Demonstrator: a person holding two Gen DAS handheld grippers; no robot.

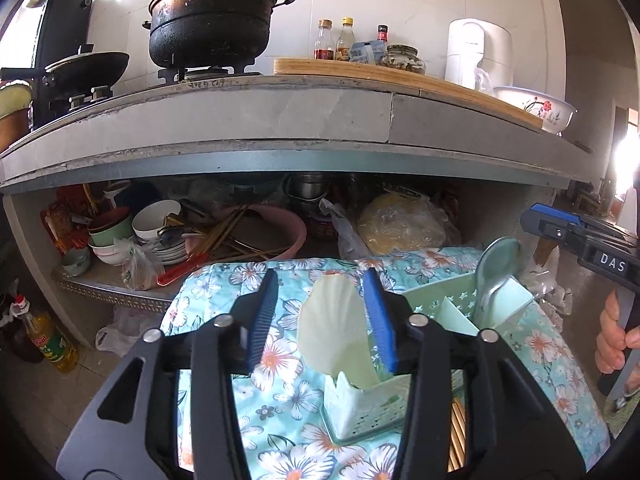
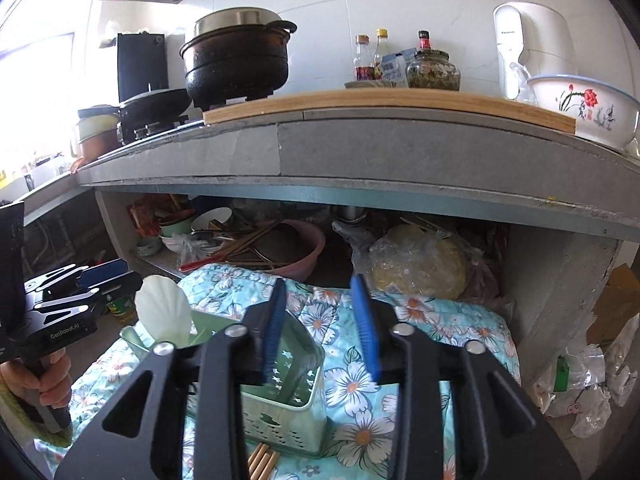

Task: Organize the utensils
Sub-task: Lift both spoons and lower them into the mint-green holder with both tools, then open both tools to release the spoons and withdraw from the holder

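A pale green plastic utensil caddy (image 1: 436, 320) stands on a floral cloth (image 1: 280, 400); it also shows in the right wrist view (image 2: 280, 408). A cream shell-shaped scoop (image 1: 332, 328) stands in its near end, also seen from the right (image 2: 162, 312). A grey-green spoon (image 1: 498, 272) stands in its far compartment. Wooden chopsticks (image 1: 458, 432) lie on the cloth beside the caddy, also seen from the right (image 2: 262, 460). My left gripper (image 1: 322, 320) is open, its fingers on either side of the scoop, not closed on it. My right gripper (image 2: 320, 328) is open and empty, above the caddy's right side.
A grey counter (image 1: 280, 120) overhangs a cluttered shelf of bowls (image 1: 152, 220), a pink basin (image 1: 288, 232) and a bagged yellow lump (image 1: 400, 228). A black pot (image 1: 212, 20), bottles (image 1: 344, 40) and a flowered bowl (image 2: 580, 108) stand on the counter. Oil bottles (image 1: 52, 340) stand on the floor, left.
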